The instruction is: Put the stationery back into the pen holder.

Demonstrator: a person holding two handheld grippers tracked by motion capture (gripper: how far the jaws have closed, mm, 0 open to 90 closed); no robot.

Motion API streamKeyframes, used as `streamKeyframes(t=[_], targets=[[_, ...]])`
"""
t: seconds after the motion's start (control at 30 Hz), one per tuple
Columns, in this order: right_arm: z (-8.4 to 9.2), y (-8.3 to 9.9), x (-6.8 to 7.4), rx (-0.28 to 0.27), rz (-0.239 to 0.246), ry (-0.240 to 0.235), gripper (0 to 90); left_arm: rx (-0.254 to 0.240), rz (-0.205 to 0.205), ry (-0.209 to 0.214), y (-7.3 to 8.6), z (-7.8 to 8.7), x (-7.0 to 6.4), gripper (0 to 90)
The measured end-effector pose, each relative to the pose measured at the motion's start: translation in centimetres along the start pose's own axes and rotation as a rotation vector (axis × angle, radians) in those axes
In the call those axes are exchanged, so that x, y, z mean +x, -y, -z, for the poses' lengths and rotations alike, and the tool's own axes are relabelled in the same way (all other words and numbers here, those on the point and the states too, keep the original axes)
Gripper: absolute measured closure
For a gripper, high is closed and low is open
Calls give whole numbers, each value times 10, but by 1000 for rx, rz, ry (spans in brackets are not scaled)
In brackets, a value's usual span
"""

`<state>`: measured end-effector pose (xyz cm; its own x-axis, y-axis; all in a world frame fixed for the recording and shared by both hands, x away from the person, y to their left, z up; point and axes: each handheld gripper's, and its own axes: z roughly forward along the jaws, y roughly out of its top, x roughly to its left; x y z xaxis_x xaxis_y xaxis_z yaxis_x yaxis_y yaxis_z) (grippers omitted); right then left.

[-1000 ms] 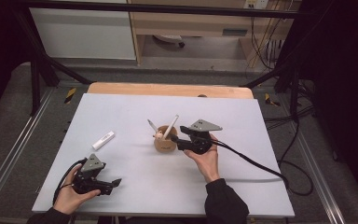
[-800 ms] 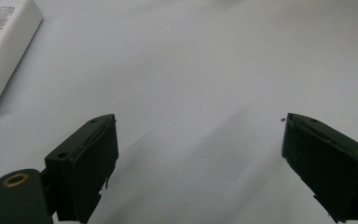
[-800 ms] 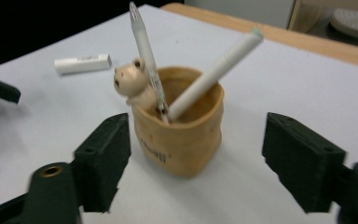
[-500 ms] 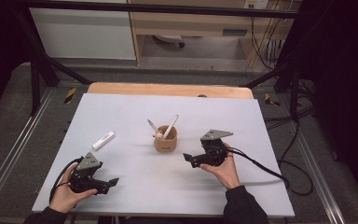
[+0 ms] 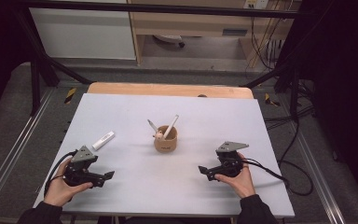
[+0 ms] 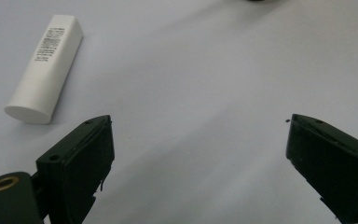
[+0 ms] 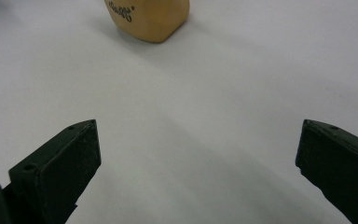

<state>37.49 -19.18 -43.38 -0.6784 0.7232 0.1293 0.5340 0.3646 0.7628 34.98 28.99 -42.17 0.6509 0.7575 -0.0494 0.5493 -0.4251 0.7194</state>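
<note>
A tan cup [image 5: 166, 141] stands mid-table with a white stick [image 5: 170, 127] and a shorter pale stick [image 5: 153, 126] leaning in it. A white capped tube [image 5: 103, 140] lies flat to its left. My left gripper [image 5: 107, 176] rests near the front left, open, jaws pointing right, with the tube [image 6: 44, 70] ahead and left of its jaws [image 6: 198, 163]. My right gripper [image 5: 204, 171] sits front right, jaws pointing left. Its jaws have just been opening and stand wide with nothing between them [image 7: 198, 158]; the cup [image 7: 149, 16] is well ahead.
The white table top [image 5: 135, 107] has a wooden strip [image 5: 168, 89] along its far edge. Cables [image 5: 279, 179] trail right from the right gripper. Dark frame posts and grey floor surround the table.
My right gripper has drawn back from the cup, right and toward the front edge, and its jaws have opened. The sticks stay in the cup. The left hand has barely shifted.
</note>
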Motion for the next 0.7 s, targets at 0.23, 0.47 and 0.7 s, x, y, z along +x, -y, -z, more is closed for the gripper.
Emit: streamKeyframes(t=[0.23, 0.47, 0.7], targets=[[7, 11, -7, 3, -19, 5, 6, 0, 17, -18, -11, 3, 15, 85], [10, 16, -6, 12, 8, 0, 5, 3, 34, -50, -24, 2, 33, 117], [10, 17, -6, 16, 8, -5, 5, 12, 63, -92, -30, -6, 56, 174]])
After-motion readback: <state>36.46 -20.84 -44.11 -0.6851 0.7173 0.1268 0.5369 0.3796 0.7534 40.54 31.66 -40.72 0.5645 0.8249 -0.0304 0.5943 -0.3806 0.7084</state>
